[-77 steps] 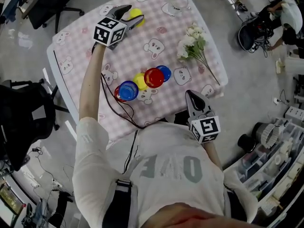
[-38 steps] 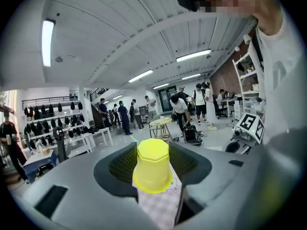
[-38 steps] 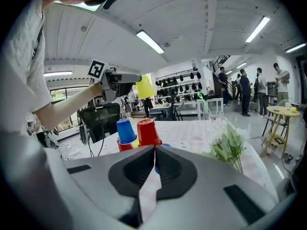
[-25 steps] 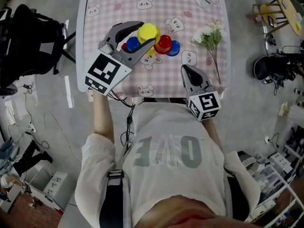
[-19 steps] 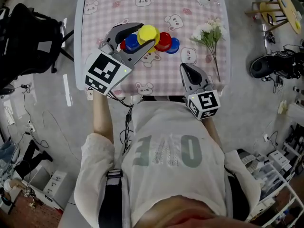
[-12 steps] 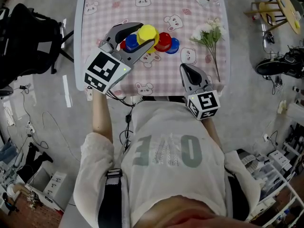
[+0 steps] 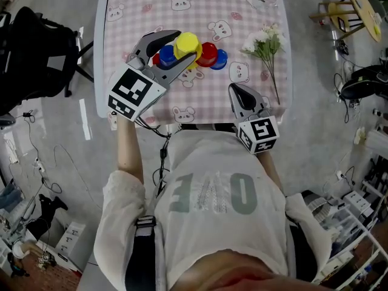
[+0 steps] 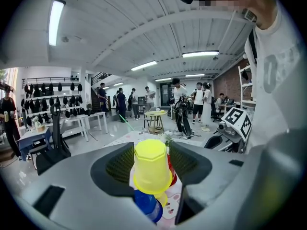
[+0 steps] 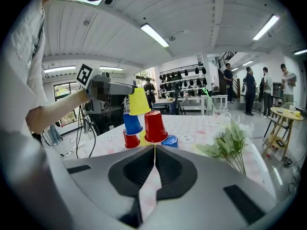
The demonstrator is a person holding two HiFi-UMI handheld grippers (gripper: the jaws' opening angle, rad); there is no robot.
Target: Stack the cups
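right gripper [image 7: 234,90] | just ahead: bare tablecloth [image 7: 209,94] lay free | farther ahead: cup cluster [image 7: 208,53] blocked passage | ahead-right: flower bunch [image 7: 267,46] blocked passage

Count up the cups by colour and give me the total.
Yellow cups: 2
Blue cups: 2
Red cups: 2
Total: 6

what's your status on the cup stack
Left gripper shut on yellow plastic cup, over blue plastic cup and red plastic cup. Right gripper shut, empty. White flower bunch off aside.
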